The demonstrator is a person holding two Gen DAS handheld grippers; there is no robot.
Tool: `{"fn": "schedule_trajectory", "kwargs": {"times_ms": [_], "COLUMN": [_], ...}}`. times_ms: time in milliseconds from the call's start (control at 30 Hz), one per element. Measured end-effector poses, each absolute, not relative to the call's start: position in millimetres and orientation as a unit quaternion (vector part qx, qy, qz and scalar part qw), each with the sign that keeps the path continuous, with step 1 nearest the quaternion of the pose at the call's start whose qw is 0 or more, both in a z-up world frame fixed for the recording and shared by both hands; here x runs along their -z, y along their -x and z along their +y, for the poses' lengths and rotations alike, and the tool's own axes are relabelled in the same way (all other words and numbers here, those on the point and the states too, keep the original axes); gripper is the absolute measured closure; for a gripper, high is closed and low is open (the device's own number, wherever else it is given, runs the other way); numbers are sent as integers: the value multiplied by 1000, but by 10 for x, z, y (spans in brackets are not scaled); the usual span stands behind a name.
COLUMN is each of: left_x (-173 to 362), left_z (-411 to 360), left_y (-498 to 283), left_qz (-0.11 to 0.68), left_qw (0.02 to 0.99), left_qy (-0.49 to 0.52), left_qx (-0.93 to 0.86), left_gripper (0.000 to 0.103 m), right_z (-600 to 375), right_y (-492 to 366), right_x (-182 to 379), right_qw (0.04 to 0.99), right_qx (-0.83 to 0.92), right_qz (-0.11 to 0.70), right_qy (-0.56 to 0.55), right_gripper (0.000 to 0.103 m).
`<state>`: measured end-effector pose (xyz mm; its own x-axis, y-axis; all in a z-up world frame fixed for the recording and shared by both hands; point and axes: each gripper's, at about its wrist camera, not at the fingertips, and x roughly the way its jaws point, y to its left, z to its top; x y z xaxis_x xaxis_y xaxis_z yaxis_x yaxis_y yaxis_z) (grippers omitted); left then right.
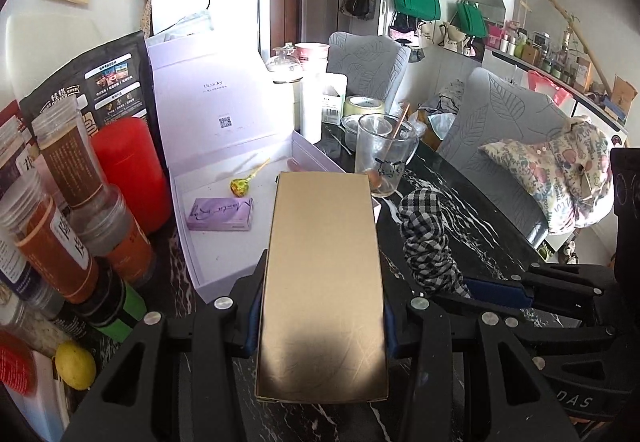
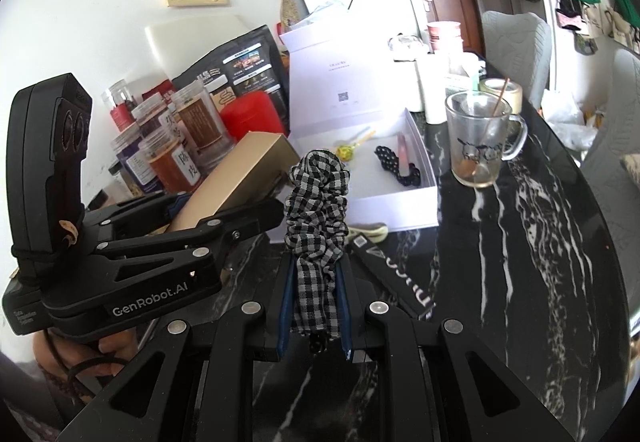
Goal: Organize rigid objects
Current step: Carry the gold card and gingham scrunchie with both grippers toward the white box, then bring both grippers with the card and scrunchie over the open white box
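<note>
The gold box [image 1: 324, 282] sits clamped lengthwise between the left jaws, while the right jaws pinch a checked scrunchie [image 2: 318, 226].

The gold box [image 1: 322, 282] looks like smooth card with a soft metallic sheen. The checked scrunchie [image 2: 316, 209] is woven cloth, gathered and matt. Beneath them the worktop [image 2: 520, 242] is polished black stone with white veins — glossy enough to throw reflections. The open white box [image 1: 224, 145] is matt paperboard. The mug [image 2: 478, 139] is clear glass. Each hand-held gripper is matt black plastic with bright metal pins — left hand-held gripper [image 1: 322, 306], right hand-held gripper [image 2: 316, 306].
</note>
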<state>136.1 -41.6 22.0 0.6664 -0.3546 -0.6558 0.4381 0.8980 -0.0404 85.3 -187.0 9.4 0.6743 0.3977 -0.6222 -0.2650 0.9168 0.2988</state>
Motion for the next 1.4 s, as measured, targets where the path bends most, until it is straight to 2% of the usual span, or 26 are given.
{"fn": "schedule_trajectory", "kwargs": {"times_ms": [1400], "left_x": [-493], "left_z": [-423], "left_y": [-3118], "left_qz": [313], "left_qw": [933], "left_qy": [-39], "left_qx": [172], "left_gripper": [59], "right_z": [-1953], "right_y": [-2632], "right_x": [-459], "right_qw": [925], "right_qx": [-179], "right_qz": [327], "right_qy": [-72], "right_gripper": [84]}}
